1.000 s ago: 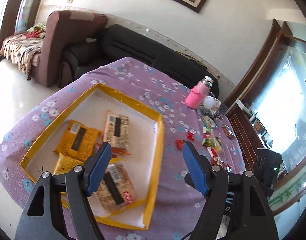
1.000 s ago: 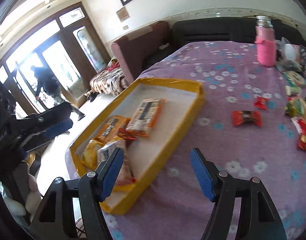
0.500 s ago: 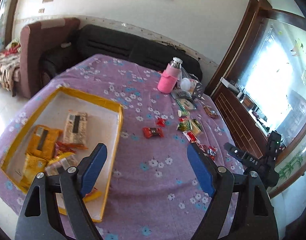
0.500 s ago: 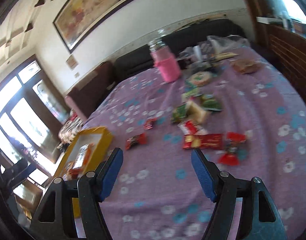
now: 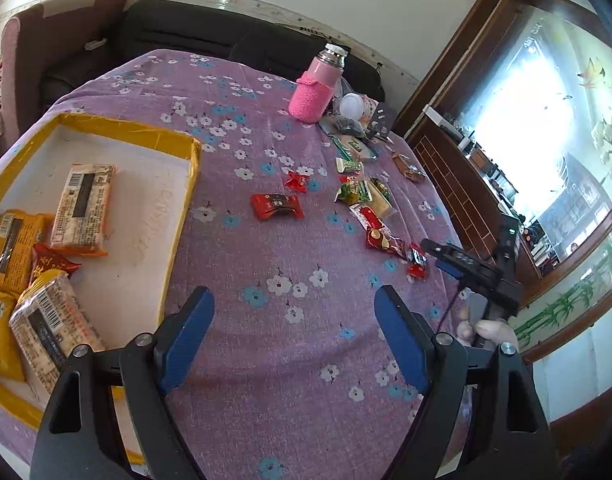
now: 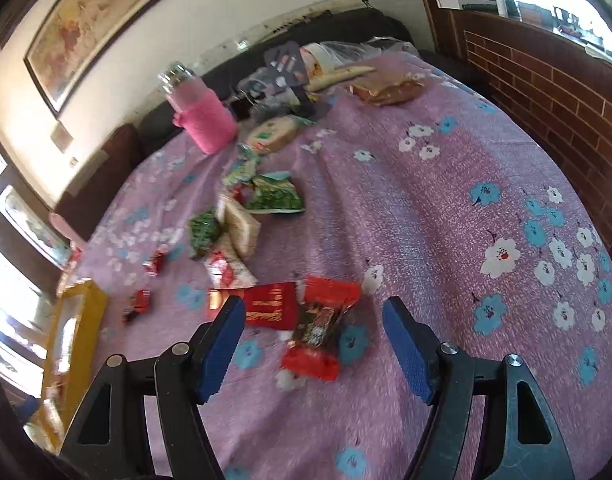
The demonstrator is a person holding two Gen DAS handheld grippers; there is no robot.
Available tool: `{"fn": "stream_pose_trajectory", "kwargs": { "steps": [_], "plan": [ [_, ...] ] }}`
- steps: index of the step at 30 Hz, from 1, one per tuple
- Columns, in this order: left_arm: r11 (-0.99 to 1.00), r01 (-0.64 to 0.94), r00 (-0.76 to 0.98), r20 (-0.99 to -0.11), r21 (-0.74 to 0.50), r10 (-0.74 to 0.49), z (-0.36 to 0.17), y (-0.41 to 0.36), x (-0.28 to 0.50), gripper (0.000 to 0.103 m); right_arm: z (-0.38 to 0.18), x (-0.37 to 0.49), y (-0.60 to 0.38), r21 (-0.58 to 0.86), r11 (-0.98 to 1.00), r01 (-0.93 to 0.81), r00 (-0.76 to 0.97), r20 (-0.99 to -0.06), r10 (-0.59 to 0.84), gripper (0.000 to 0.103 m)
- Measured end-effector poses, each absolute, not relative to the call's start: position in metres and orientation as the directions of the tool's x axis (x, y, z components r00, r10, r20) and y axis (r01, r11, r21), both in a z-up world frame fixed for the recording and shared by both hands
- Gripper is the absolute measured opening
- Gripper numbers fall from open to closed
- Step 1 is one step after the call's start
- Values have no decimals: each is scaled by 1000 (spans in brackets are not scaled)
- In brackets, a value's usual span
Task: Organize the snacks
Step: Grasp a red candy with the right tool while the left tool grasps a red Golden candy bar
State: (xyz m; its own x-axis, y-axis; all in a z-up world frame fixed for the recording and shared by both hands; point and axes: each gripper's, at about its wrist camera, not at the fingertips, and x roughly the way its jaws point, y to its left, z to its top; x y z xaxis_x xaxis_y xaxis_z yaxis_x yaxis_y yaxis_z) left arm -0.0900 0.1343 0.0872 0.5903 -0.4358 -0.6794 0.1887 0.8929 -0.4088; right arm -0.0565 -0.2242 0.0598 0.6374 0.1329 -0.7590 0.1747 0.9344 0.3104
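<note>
A yellow-rimmed tray (image 5: 185, 200) at the left of the purple flowered cloth holds several packets, one of them a pale one (image 5: 83, 204). My left gripper (image 5: 293, 300) hangs open over bare cloth just right of the tray, with nothing between its fingers. Loose snacks lie further right, among them a red packet (image 5: 277, 206). My right gripper (image 6: 314, 308) is open low over a red candy wrapper (image 6: 318, 332), which lies between its jaws without the pads touching it. A dark red packet (image 6: 269, 306) lies beside its left finger. Green packs (image 6: 275, 196) lie beyond.
A pink-sleeved bottle (image 5: 316, 88) stands at the back among bags and a remote. A dark sofa (image 5: 193, 36) runs behind the table. A brick-faced cabinet (image 6: 546, 72) borders the right edge. A hand (image 5: 490, 328) grips the right gripper (image 5: 434, 256).
Both views swung right, away from the tray and toward the loose snacks. The right gripper came down over the red wrapper. The left jaws stand a little wider.
</note>
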Motion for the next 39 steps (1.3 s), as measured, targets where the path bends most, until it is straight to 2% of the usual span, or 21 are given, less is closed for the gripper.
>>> {"fn": "stream_pose_trajectory", "kwargs": {
  "steps": [2,5,6,8,11,17,18,24,29,32,36,39],
  "plan": [
    [886,218,579,-677,-408,-454,85,129,-87,82,48,-47,-219,274,944,183,622,-776,105,71],
    [884,262,569,-678,-386,-465,83,116,-83,82,40,-39,-207,185,964,191,619,-785,28,51],
    [886,267,567,-681,-380,-463,82,112,-82,82,38,-37,-201,165,971,171,615,-788,26,38],
    [882,273,557,-684,-385,-471,79,105,-77,82,37,-32,-195,147,978,147,614,-789,27,37],
    [885,269,542,-700,-380,-465,74,96,-72,82,38,-25,-183,192,978,86,611,-785,100,37],
    [886,302,519,-720,-351,-461,70,85,-70,82,36,-38,-126,364,889,-279,475,-752,457,36],
    [887,309,514,-725,-342,-458,70,83,-69,82,35,-40,-124,391,873,-290,462,-742,486,36],
    [883,350,451,-769,-314,-452,55,53,-38,82,38,-44,-164,377,916,-139,553,-738,387,36],
    [880,365,383,-813,-303,-439,40,10,12,82,39,-47,-203,448,894,-17,606,-706,366,36],
    [948,275,421,-866,-161,-269,27,-14,43,82,38,-44,-212,461,888,4,617,-699,360,36],
    [964,258,487,-870,58,-78,9,-37,46,82,40,-43,-211,467,884,-6,617,-694,371,37],
    [943,289,538,-842,163,-19,6,-36,33,83,40,-40,-206,469,883,-8,611,-697,375,37]
  ]
}}
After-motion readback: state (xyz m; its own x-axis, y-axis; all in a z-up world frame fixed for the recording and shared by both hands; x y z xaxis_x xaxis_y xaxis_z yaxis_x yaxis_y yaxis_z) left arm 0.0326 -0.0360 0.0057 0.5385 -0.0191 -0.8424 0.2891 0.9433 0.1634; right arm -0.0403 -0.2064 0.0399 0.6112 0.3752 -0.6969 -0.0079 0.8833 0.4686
